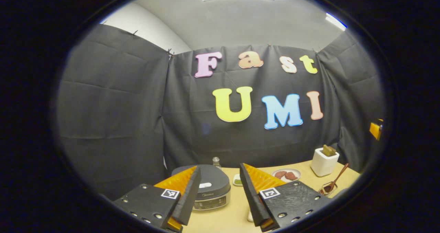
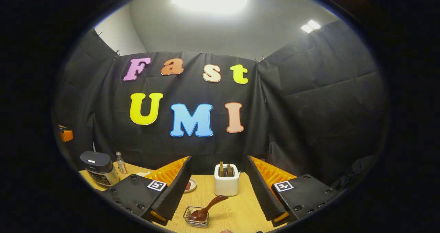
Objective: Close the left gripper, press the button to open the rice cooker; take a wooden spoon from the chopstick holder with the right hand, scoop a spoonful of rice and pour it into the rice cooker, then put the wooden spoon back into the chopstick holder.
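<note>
The dark round rice cooker [image 1: 206, 185] with its lid down sits on the pale wooden table [image 1: 227, 212], straight ahead between the parted, empty fingers of the left gripper [image 1: 220, 188]. The right gripper [image 2: 218, 188], also open and empty, faces the wooden spoon [image 2: 208, 209], handle slanting up-right, in the wire holder [image 2: 196, 218] before the white toaster [image 2: 227, 179].

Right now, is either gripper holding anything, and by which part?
Nothing is held. The left gripper and right gripper are both open and empty. The wooden spoon sits untouched in its wire holder; the rice cooker is closed.
</note>
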The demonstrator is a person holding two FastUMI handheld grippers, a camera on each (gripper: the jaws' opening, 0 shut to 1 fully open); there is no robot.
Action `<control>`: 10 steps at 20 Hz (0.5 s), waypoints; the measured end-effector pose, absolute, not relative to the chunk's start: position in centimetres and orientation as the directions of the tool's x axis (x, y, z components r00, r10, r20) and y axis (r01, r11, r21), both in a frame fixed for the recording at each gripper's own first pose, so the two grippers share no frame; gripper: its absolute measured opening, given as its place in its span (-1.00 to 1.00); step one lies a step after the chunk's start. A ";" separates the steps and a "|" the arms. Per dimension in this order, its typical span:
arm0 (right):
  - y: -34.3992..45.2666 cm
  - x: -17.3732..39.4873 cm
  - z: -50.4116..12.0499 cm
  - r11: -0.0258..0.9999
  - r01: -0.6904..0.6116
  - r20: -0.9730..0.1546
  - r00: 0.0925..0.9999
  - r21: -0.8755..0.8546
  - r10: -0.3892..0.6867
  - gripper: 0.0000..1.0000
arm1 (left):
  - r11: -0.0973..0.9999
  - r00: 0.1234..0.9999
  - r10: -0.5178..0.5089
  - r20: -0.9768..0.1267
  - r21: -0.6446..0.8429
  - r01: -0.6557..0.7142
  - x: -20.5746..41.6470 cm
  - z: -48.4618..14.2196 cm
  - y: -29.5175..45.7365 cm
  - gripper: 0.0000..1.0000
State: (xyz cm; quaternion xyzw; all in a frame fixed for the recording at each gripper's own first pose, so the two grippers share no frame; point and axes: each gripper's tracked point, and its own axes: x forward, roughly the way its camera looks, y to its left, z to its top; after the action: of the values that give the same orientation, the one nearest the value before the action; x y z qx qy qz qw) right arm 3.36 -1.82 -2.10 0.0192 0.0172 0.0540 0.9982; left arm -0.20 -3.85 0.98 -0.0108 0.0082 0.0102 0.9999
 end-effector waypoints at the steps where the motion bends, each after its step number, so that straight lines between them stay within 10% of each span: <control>1: -2.0 3.5 -2.3 0.992 -0.115 -0.035 0.993 0.044 0.116 0.95 | 0.999 0.999 0.046 -0.009 -0.007 -0.046 -0.3 1.2 -3.7 0.38; 10: -1.8 4.1 -3.2 0.992 -0.115 -0.053 0.992 0.054 0.118 0.94 | 0.996 0.996 0.088 0.003 -0.017 -0.088 1.9 1.3 -0.8 -0.70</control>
State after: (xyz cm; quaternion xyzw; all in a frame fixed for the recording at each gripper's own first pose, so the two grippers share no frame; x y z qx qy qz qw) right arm 4.06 -1.85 -3.23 0.0255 0.0283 0.0584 0.9976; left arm 1.86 -0.78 1.34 -0.0085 -0.0017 0.0440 0.9990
